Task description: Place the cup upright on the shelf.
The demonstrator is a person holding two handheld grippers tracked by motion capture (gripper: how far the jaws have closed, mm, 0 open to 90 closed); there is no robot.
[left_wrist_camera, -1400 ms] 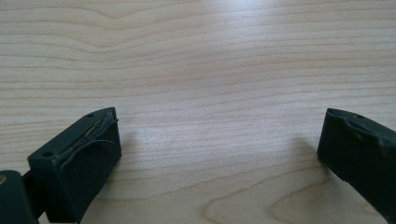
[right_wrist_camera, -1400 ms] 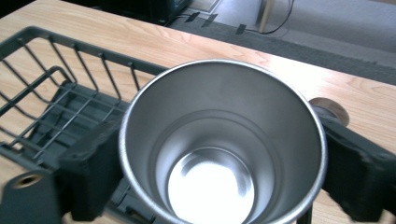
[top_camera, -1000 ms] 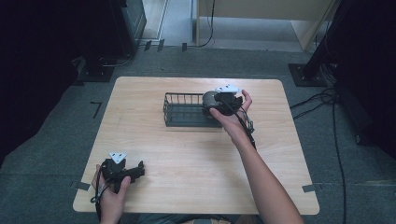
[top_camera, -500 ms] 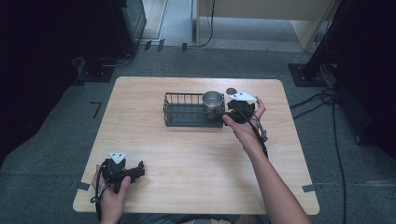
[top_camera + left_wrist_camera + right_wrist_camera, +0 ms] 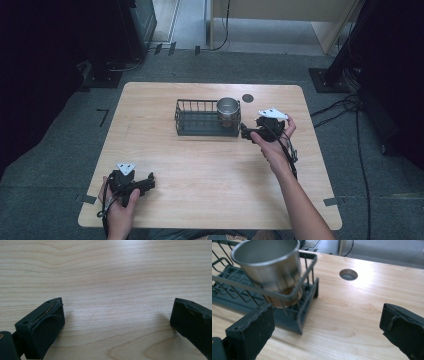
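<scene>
A metal cup [image 5: 228,110] [image 5: 268,267] stands upright in the right end of a dark wire basket [image 5: 200,120] [image 5: 234,298] at the table's far middle. My right gripper [image 5: 246,132] [image 5: 328,332] is just right of the basket, open, with nothing between its jaws and apart from the cup. My left gripper [image 5: 148,182] [image 5: 117,325] rests open low over bare wood near the front left corner of the table.
A round cable hole [image 5: 247,98] [image 5: 348,274] lies in the wooden table [image 5: 210,185] behind the right gripper. Cables run across the grey floor at the right, and dark equipment stands at the left and far right.
The right gripper has let go of the cup in the basket and drawn back to the right, its jaws now open. The left gripper has stayed still.
</scene>
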